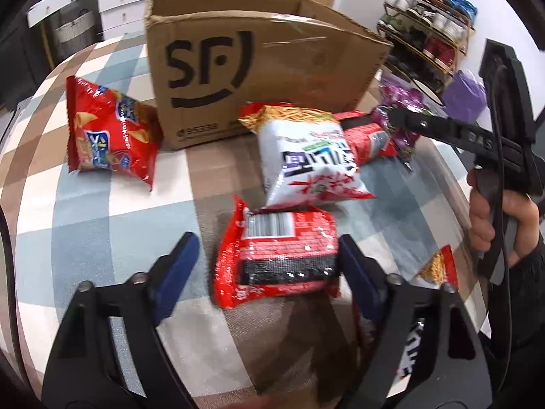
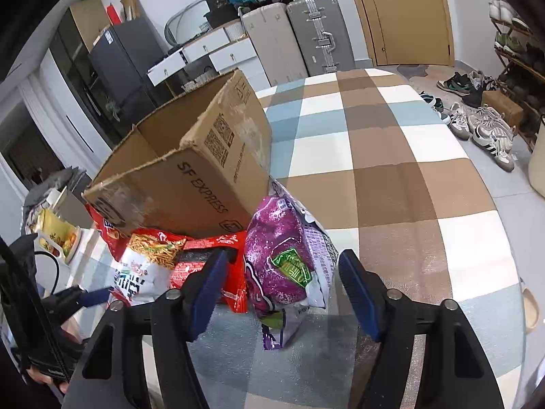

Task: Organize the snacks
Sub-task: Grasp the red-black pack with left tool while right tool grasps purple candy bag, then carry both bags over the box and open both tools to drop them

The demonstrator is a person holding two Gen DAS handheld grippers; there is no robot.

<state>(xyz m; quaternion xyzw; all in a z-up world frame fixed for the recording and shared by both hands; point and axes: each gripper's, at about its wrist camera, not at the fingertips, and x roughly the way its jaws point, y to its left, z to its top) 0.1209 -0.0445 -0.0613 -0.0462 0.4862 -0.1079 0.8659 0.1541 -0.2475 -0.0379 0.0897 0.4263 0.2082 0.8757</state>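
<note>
1. The left claw (image 1: 269,255) is straddling a red crinkly plastic noodle packet (image 1: 277,257) lying on the checked bench (image 1: 119,211); its right pad is touching the packet, its left pad is standing clear, so it is spread.
2. Only the left view is showing a red chip bag (image 1: 110,133) far to the claw's left.
3. The right claw (image 2: 282,286) is spread around a purple foil snack bag (image 2: 282,266), neither pad pressing.
4. Beyond both claws, an open brown cardboard box (image 1: 259,61) is standing; only the right view is showing shoes (image 2: 483,126) on the floor.
</note>
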